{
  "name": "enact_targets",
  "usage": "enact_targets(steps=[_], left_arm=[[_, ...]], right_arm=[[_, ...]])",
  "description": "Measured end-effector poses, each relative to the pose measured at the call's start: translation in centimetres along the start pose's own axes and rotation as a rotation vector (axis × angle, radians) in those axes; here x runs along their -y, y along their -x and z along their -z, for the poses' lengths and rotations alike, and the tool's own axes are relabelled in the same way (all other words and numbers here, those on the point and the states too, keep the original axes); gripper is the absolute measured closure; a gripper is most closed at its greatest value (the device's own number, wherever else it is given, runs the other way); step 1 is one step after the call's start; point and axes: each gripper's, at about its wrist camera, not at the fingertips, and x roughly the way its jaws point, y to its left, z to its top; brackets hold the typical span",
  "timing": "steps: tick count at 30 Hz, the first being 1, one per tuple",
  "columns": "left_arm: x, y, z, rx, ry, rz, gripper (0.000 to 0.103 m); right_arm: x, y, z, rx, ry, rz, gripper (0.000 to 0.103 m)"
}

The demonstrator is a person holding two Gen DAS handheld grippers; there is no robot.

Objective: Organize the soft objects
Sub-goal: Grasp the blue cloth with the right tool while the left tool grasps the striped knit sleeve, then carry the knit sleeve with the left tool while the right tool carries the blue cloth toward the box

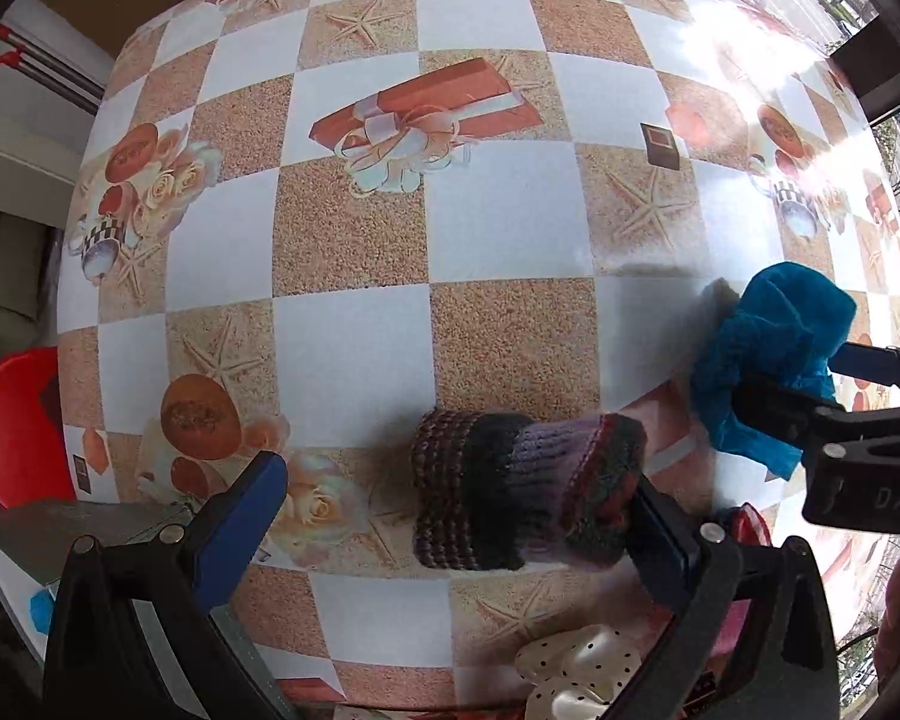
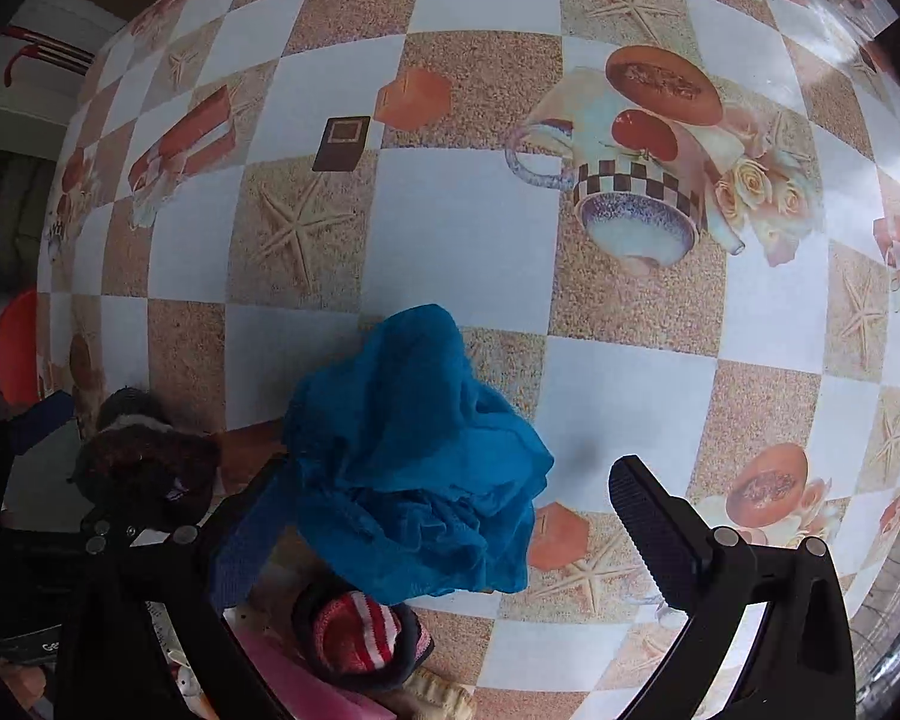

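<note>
A striped knitted piece (image 1: 522, 492) in purple, black, lilac and red-green lies on the checked tablecloth (image 1: 354, 348). It sits between the fingers of my left gripper (image 1: 456, 480), which is open wide; its right end touches the right finger (image 1: 660, 534). The same knit shows at the left of the right wrist view (image 2: 144, 456). A crumpled blue cloth (image 2: 414, 468) is heaped over the left finger of my right gripper (image 2: 450, 480), whose jaws stand far apart. From the left wrist view the blue cloth (image 1: 768, 354) bunches around the right gripper (image 1: 810, 384).
A cream polka-dot cloth (image 1: 576, 672) lies near the table's front edge. A red-and-white striped knit in a dark cuff (image 2: 360, 642) rests on something pink (image 2: 306, 684). A red chair (image 1: 18, 420) stands beyond the left table edge. Bright glare (image 1: 750, 30) marks the far right.
</note>
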Motion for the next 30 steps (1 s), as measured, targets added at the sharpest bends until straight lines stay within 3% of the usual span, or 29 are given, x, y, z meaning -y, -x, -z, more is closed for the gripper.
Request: enact_targets(steps=[6, 10, 13, 19, 22, 24, 25, 30], left_arm=[[-0.6, -1.5, -0.3, -0.006, 0.079, 0.056, 0.000], [-0.5, -2.2, -0.2, -0.004, 0.098, 0.082, 0.000], [-1.1, -2.9, -0.3, -0.020, 0.141, 0.126, 0.000], [-1.0, -3.7, -1.6, -0.078, 0.103, 0.122, 0.000], [-0.2, -3.5, -2.0, -0.073, 0.079, 0.126, 0.010], [0.5, -2.8, -2.0, -0.047, 0.057, 0.138, 0.032], [0.9, -2.4, -2.0, -0.033, 0.037, 0.155, 0.040], [2.4, -0.2, -1.4, 0.063, -0.069, 0.091, 0.046]], right_arm=[[-0.1, -0.7, 0.6, 0.037, 0.023, 0.078, 0.000], [-1.1, -1.6, 0.4, 0.009, 0.047, 0.140, 0.000], [-1.8, -2.3, 0.6, 0.012, 0.047, 0.140, 0.000], [-1.3, -1.7, 1.5, 0.034, 0.048, 0.147, 0.003], [-0.8, -0.4, 2.9, 0.072, 0.080, 0.146, 0.025], [-1.0, 0.5, 3.6, 0.100, 0.103, 0.142, 0.064], [-1.1, 0.8, 3.7, 0.100, 0.107, 0.123, 0.066], [1.3, 2.7, 4.9, 0.136, -0.006, -0.012, 0.069]])
